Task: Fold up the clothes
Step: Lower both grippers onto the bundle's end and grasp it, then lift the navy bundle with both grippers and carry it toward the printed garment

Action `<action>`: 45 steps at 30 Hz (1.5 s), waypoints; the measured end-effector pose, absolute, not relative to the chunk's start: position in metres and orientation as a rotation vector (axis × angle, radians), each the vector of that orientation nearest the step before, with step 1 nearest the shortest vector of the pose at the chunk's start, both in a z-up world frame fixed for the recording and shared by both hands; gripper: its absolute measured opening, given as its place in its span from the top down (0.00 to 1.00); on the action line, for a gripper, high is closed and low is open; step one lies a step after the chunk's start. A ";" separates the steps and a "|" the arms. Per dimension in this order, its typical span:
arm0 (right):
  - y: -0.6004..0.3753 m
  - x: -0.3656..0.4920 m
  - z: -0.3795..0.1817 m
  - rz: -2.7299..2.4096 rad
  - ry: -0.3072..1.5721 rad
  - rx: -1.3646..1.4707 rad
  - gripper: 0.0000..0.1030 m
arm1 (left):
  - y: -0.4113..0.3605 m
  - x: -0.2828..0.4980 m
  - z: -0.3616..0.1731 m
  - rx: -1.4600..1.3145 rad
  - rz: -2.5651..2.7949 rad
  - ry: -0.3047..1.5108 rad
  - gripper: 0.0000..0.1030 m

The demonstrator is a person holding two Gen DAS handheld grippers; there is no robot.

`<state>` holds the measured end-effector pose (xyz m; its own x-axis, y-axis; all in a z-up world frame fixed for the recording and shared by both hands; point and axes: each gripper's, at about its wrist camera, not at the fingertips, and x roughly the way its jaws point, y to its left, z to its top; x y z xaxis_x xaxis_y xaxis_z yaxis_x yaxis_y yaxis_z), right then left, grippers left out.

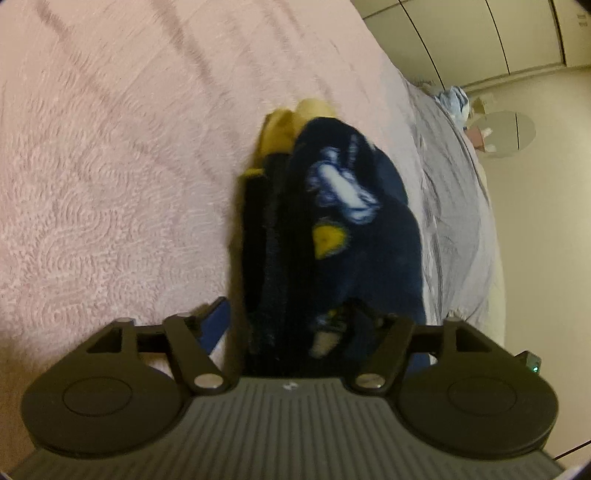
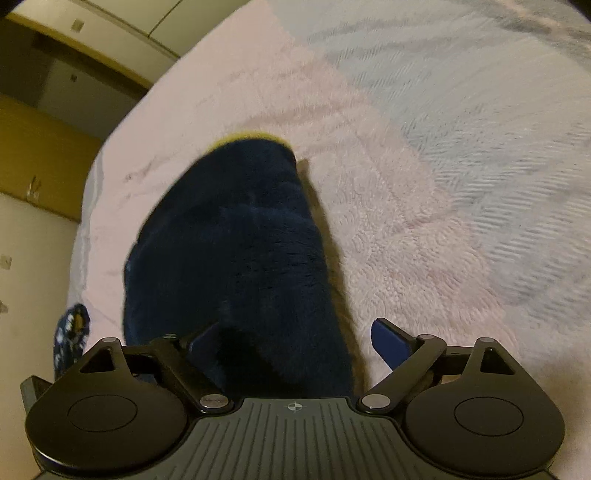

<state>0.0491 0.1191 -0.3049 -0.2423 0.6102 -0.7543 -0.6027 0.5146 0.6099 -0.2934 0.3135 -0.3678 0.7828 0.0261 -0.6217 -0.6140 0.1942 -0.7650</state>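
Garment: navy fleece garment [image 1: 332, 229] hung bunched in front of both grippers, above the pink blanket [image 1: 110, 166]. Yellow trim on its hem.
Left view only: white-and-blue print and a yellow patch [image 1: 328, 240] on the fabric; yellow lining bunched at the far end [image 1: 291, 122]; dark ribbed band [image 1: 266, 240] down the near side.
Right view only: plain navy back of the garment [image 2: 236, 258], no print, thin yellow edge [image 2: 251, 137] at the far end. A printed scrap of the same fabric [image 2: 72, 332] showed at lower left.
Left gripper: left gripper [image 1: 317, 325] had fabric packed between its blue fingers [image 1: 216, 321]. Fingers stood fairly wide, right one mostly buried under cloth. Grasping the garment, as far as could be seen.
Right gripper: right gripper [image 2: 299, 343] had fingers spread wide. Left finger [image 2: 203, 341] was against the fleece, right finger [image 2: 391, 341] stood clear of it over the blanket. Looked released, cloth draped past it.
Bed: blanket covered most of it; grey sheet [image 1: 450, 184] along the edge in the left view.
Room: cream wardrobe doors [image 1: 461, 33] and a round mirror [image 1: 509, 134] in the left view; brown cardboard box [image 2: 40, 155] beside the bed in the right view.
Image quality: both views motion-blurred, fine detail unreadable.
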 end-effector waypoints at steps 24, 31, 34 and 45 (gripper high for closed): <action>0.130 0.069 -0.356 1.234 1.600 0.223 0.00 | 0.323 -0.279 -0.416 -1.535 0.345 0.389 0.40; 0.144 0.063 -0.363 1.309 1.628 0.274 0.42 | 0.321 -0.277 -0.414 -1.515 0.342 0.349 0.60; 0.137 0.064 -0.359 1.317 1.619 0.299 0.53 | 0.319 -0.278 -0.407 -1.489 0.332 0.342 0.63; 0.116 0.042 -0.305 1.397 1.534 0.379 0.59 | 0.312 -0.313 -0.355 -1.421 0.300 0.259 0.66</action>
<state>0.0421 0.1161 -0.3050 -0.4641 0.7665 -0.4440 -0.3708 0.2871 0.8832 -0.3132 0.3124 -0.3548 0.9346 0.0492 -0.3523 -0.3557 0.1233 -0.9264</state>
